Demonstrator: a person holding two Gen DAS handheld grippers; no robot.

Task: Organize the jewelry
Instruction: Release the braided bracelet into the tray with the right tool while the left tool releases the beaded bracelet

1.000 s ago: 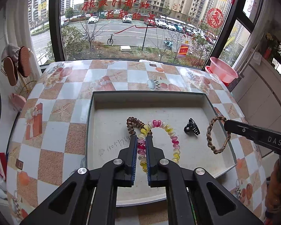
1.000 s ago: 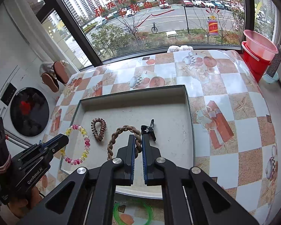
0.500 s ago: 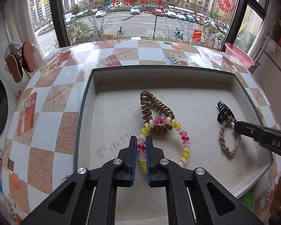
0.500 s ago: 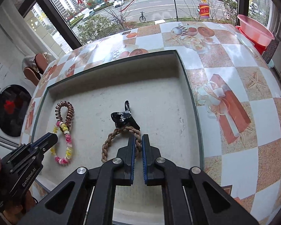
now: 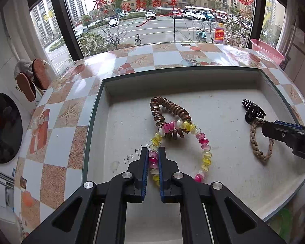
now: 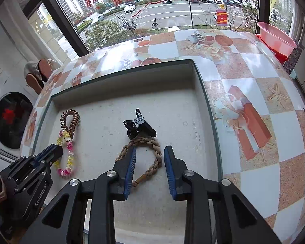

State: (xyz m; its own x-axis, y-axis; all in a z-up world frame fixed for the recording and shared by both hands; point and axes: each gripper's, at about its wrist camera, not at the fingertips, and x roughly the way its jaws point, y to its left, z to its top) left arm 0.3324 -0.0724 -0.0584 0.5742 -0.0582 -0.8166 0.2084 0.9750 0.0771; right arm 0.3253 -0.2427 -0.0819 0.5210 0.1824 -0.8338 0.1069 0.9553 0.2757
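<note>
Now the left gripper [image 5: 153, 158] pinches the bright bead band [image 5: 201, 140] near the tray's [image 5: 95, 122] front edge, so it can set it down. The right gripper [image 6: 149, 162] is opening, letting the rope band [image 6: 152, 154] lie by the black clip [image 6: 139, 127].

A pale grey speckled shallow tray [image 5: 213, 105] with a dark green rim sits on the desk [image 6: 244, 65], whose cloth is checked in white, pale blue and sandy orange with starfish and gift-box prints. In the tray lie a coppery brown spiral hair tie [image 5: 166, 109], a pink, yellow and white translucent spiral bracelet [image 5: 203, 142], a tan braided cord bracelet [image 6: 150, 142] and a glossy black claw clip [image 6: 139, 127]. The black fingers [image 6: 130, 168] carry blue pads.
</note>
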